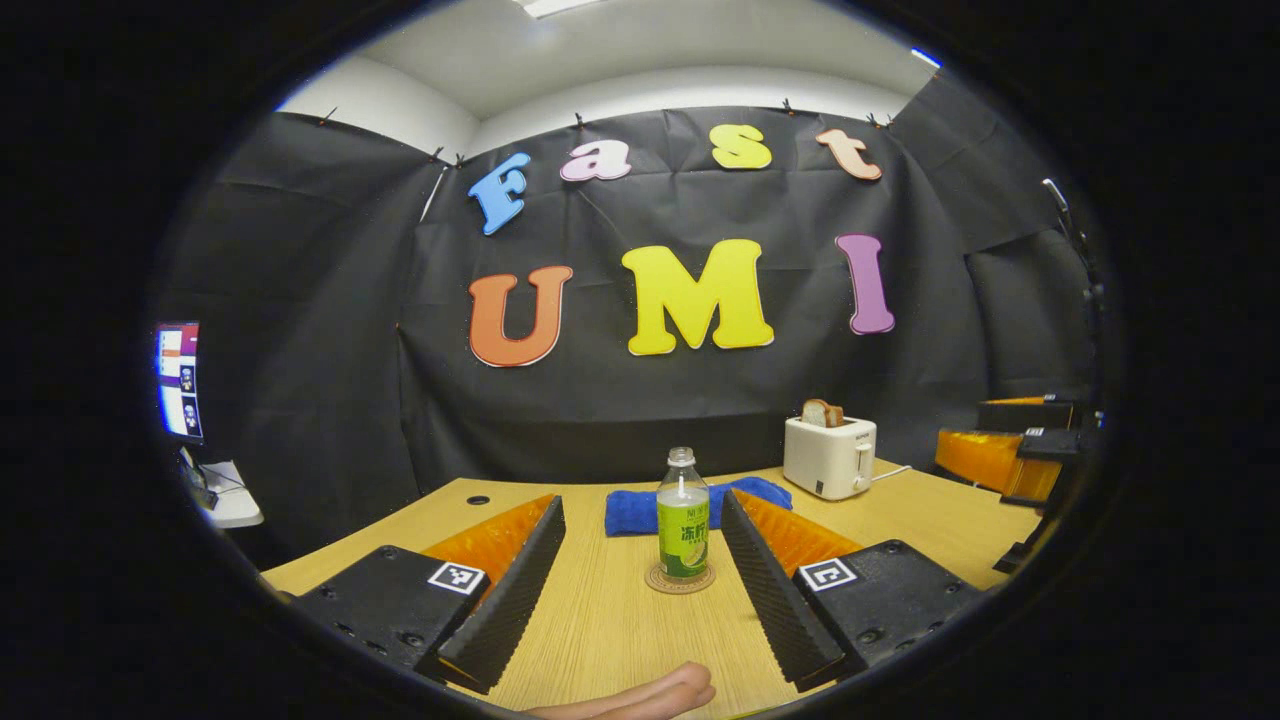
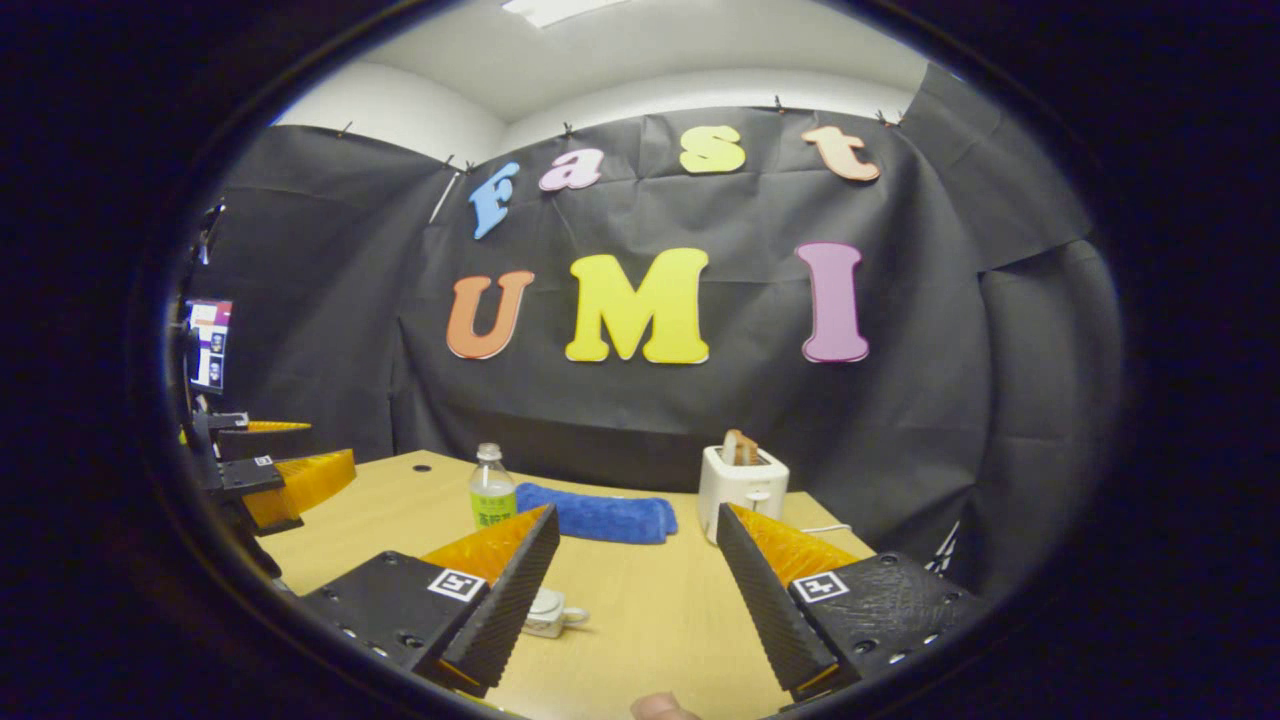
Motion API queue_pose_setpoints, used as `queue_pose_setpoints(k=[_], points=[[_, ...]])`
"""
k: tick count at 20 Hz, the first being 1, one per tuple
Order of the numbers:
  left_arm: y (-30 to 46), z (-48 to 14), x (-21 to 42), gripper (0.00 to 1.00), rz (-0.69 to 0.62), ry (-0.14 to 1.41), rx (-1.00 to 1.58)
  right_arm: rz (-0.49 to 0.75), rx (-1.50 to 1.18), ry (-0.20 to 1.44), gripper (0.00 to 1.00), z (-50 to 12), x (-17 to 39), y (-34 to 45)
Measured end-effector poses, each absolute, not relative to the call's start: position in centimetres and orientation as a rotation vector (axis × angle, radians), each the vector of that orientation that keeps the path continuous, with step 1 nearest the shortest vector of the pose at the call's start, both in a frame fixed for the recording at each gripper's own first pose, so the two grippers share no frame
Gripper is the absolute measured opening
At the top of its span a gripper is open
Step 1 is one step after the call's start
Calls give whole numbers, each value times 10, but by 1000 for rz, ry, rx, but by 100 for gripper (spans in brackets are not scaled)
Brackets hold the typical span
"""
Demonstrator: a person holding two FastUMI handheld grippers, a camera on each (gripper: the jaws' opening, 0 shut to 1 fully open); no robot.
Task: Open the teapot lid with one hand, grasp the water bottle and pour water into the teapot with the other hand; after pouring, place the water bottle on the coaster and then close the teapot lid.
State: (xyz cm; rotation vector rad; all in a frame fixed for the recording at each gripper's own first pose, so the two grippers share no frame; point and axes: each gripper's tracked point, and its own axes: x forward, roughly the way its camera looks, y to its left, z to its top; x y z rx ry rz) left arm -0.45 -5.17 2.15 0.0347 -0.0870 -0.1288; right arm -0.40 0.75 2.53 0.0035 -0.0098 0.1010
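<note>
1. Left claw (image 1: 640,590) spread wide, holding nothing; the water bottle (image 1: 683,515) stands on its coaster (image 1: 680,581) just ahead, between the fingers.
2. Right claw (image 2: 632,590) spread wide, empty; the teapot (image 2: 545,612) sits on the tabletop (image 2: 640,610), right of the bottle.

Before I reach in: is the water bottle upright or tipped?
Upright: the water bottle stands on the coaster, neck up, ahead between the open left hand-held gripper fingers.

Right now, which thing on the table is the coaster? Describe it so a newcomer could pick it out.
Start at the wooden table and find the blue towel near its back edge. Just in front stands the water bottle; the coaster is the flat round disc under it, the only thing with something standing on it.
</note>
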Motion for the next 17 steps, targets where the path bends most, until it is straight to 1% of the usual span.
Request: queue_pose_setpoints(k=[2, 4, 7, 14, 17], points=[[-56, 21, -6, 98, -126, -83, 46, 69, 12, -7, 95, 20, -6, -14], [-59, 21, -6, 98, -117, -87, 46, 54, 32, 1, 96, 18, -4, -25], [-63, 18, -4, 98, -123, -75, 24, 69, 65, -35, 95, 25, -8, -26], [-47, 21, -5, 99, -105, -89, 12, 121, 99, 18, 95, 14, -8, -13], [-46, 21, -1, 98, -108, -87, 9, 123, 106, 12, 95, 17, -6, -14]])
